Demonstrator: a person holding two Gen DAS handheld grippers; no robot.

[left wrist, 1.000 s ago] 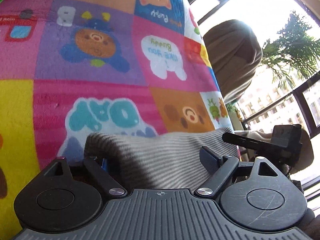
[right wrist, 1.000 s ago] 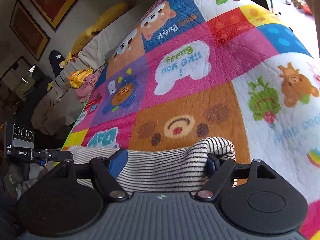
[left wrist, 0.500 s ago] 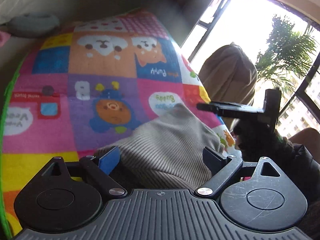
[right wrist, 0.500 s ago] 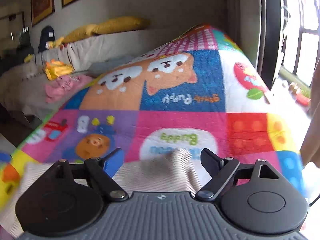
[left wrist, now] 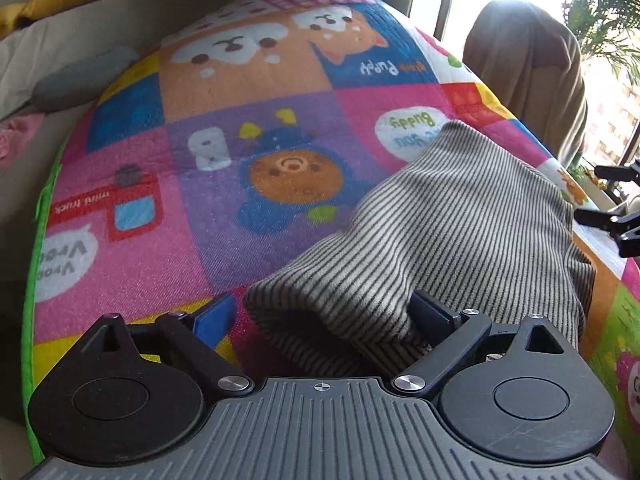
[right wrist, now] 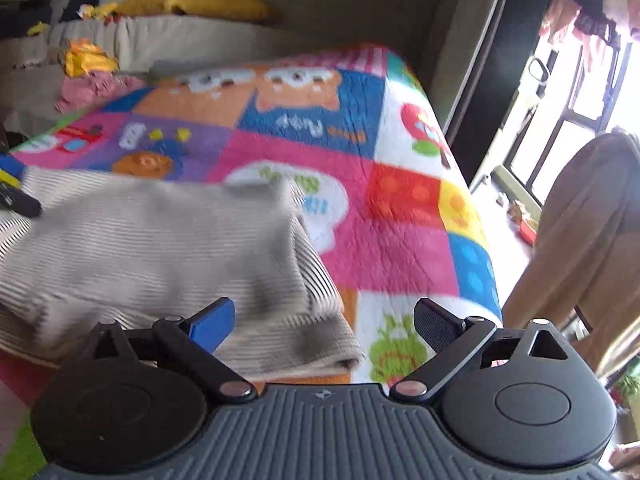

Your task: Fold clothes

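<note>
A cartoon-patchwork quilt (left wrist: pixel 280 128) covers the bed; the striped garment (left wrist: pixel 448 240) lies folded at its near edge. Both grippers, left (left wrist: pixel 320 316) and right (right wrist: pixel 324 320), gape released. The loose top layer could slide open.

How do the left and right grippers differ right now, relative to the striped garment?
The left gripper has the striped garment bunched between its open fingers; the right gripper has only the garment's edge near its blue finger, with quilt showing in most of the gap. The left's view is sharp; the right's shows the garment motion-blurred. Both are open, with neither clamped on the cloth, which lies on the patchwork quilt.
</note>
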